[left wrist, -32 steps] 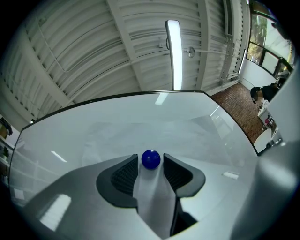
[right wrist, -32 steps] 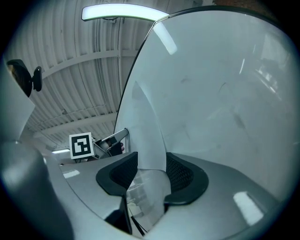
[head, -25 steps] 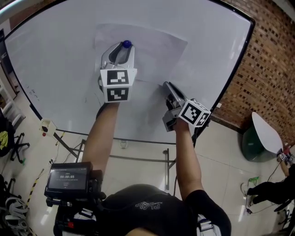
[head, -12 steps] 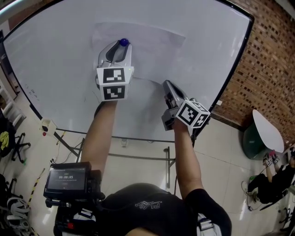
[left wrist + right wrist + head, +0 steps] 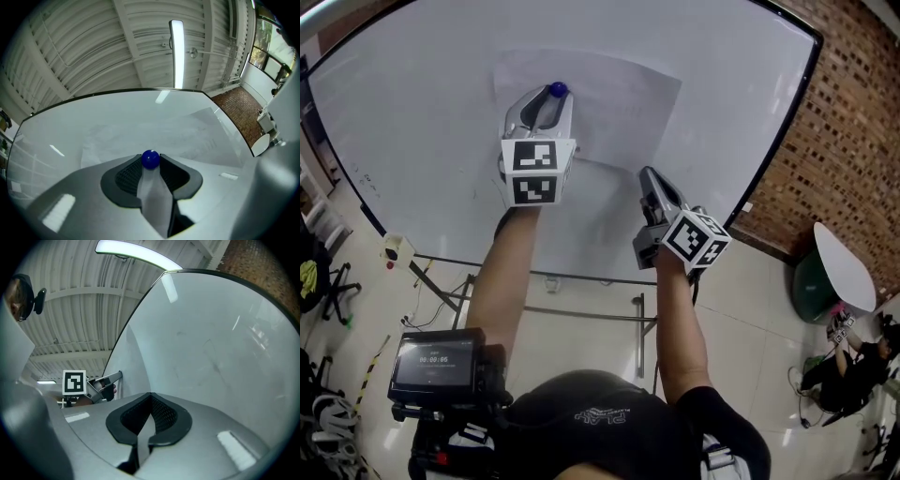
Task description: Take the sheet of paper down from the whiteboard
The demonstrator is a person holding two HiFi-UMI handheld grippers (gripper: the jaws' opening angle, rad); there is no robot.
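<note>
A white sheet of paper (image 5: 614, 98) lies flat on the whiteboard (image 5: 412, 122). A blue ball magnet (image 5: 557, 90) sits on the sheet's left part. My left gripper (image 5: 553, 94) is shut on that magnet, which shows between its pads in the left gripper view (image 5: 150, 159). At the sheet's lower right edge my right gripper (image 5: 645, 174) is shut on the paper. In the right gripper view a thin strip of the sheet (image 5: 135, 364) runs into the closed jaws of the right gripper (image 5: 150, 397) and bows off the whiteboard (image 5: 225, 348).
A brick wall (image 5: 834, 150) borders the board on the right. Below the board are its metal stand (image 5: 581, 286) and a tiled floor. A round white table (image 5: 844, 267) and a seated person (image 5: 848, 375) are at the lower right. A screen unit (image 5: 439, 361) hangs at my chest.
Both hands stay almost where they were against the board. The right gripper's tip looks narrower than a second ago, now pinched on the sheet's edge.
</note>
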